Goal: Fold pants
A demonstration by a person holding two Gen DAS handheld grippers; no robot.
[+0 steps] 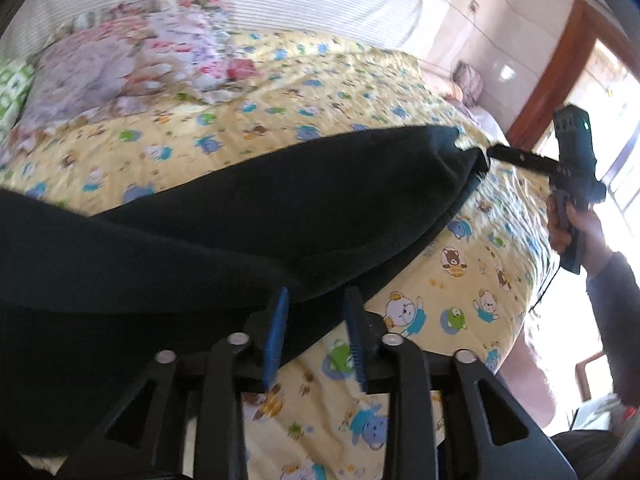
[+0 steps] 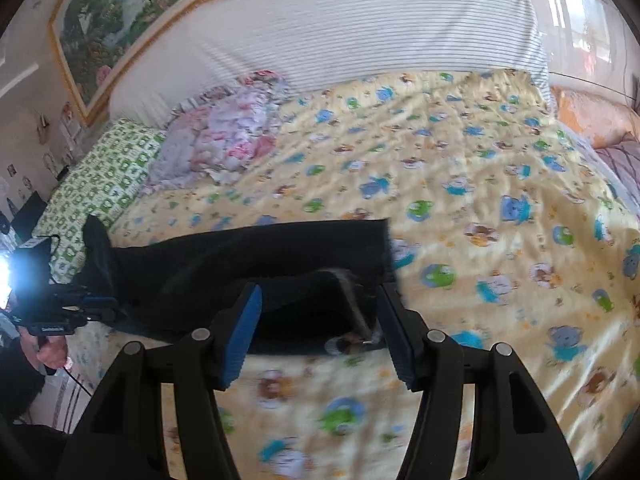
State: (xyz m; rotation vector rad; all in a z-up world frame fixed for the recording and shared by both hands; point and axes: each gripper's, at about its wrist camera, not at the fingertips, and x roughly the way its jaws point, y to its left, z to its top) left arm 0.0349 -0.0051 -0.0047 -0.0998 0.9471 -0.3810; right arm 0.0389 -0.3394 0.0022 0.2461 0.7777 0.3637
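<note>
The black pants (image 1: 248, 204) lie stretched across the yellow cartoon-print bedspread (image 1: 280, 92). My left gripper (image 1: 316, 300) has its blue pads half apart with an edge of the pants between them; I cannot tell if they pinch it. In the right wrist view the pants (image 2: 248, 256) lie folded, hem ends to the right. My right gripper (image 2: 320, 296) is open, its blue pads on either side of the hem end, apart from the cloth. The right gripper (image 1: 486, 158) also shows in the left wrist view, at the far tip of the pants. The left gripper (image 2: 102, 308) shows at the pants' left end.
A crumpled floral cloth (image 2: 224, 140) lies near the head of the bed. A striped white bolster (image 2: 340, 36) runs along the headboard. A green-patterned pillow (image 2: 100, 176) is at the left. A wooden door frame (image 1: 560, 68) stands beyond the bed's right edge.
</note>
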